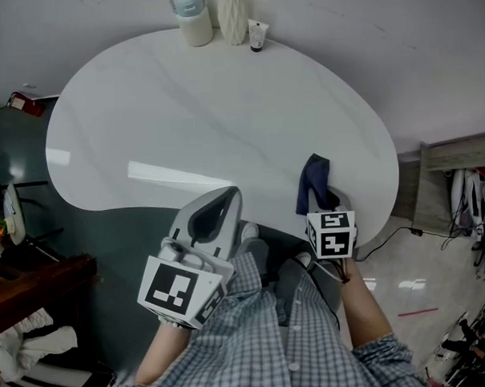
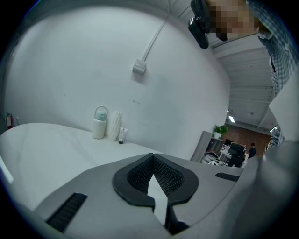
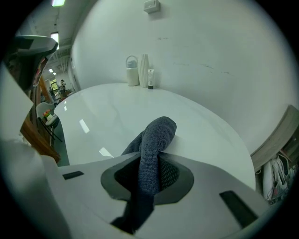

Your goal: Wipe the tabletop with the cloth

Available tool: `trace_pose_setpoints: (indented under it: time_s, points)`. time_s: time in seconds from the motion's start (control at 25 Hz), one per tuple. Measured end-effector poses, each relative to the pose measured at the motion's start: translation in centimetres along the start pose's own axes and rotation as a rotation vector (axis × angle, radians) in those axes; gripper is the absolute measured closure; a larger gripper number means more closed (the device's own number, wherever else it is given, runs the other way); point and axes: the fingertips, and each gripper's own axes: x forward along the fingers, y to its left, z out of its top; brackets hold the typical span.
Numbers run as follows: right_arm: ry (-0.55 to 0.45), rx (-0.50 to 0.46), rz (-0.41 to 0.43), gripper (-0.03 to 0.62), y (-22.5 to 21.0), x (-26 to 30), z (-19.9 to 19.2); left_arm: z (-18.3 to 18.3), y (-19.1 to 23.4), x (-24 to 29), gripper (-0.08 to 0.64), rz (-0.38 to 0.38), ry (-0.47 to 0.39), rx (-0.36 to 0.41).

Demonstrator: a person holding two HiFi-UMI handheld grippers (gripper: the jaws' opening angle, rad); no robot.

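Note:
A dark blue cloth (image 1: pixel 313 180) stands bunched above the near right edge of the white, kidney-shaped tabletop (image 1: pixel 207 110). My right gripper (image 1: pixel 324 198) is shut on the cloth. In the right gripper view the cloth (image 3: pixel 159 132) runs up between the jaws and folds over towards the tabletop (image 3: pixel 117 105). My left gripper (image 1: pixel 229 196) hovers at the table's near edge, left of the right one, its jaws shut with nothing in them. In the left gripper view the left gripper (image 2: pixel 152 157) has its tips meeting, with the tabletop (image 2: pixel 42 144) beyond.
At the table's far edge stand a pale bottle (image 1: pixel 193 14), a white ribbed vase (image 1: pixel 232 14) and a small tube (image 1: pixel 257 36). Dark furniture with a white rag (image 1: pixel 32 338) is at the lower left. A grey cabinet (image 1: pixel 457 151) stands right of the table.

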Motion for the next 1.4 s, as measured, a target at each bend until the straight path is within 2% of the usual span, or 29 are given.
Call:
trace_pose_setpoints:
  time_s: [0.72, 0.88, 1.2, 1.4]
  points:
    - [-0.021, -0.178, 0.151, 0.54, 10.8, 3.2, 5.4, 0.3, 2.8, -2.8, 0.555, 0.044, -0.034, -0.022]
    - [-0.035, -0.25, 0.179, 0.54, 13.0, 4.0, 6.8, 0.3, 3.3, -3.6, 0.555, 0.055, -0.041, -0.026]
    - [-0.048, -0.303, 0.196, 0.54, 14.8, 5.5, 9.0, -0.1, 4.0, -5.3, 0.555, 0.108, -0.062, -0.052]
    - [-0.053, -0.317, 0.207, 0.54, 15.1, 5.7, 9.3, -0.5, 3.4, -6.1, 0.555, 0.111, -0.055, -0.038]
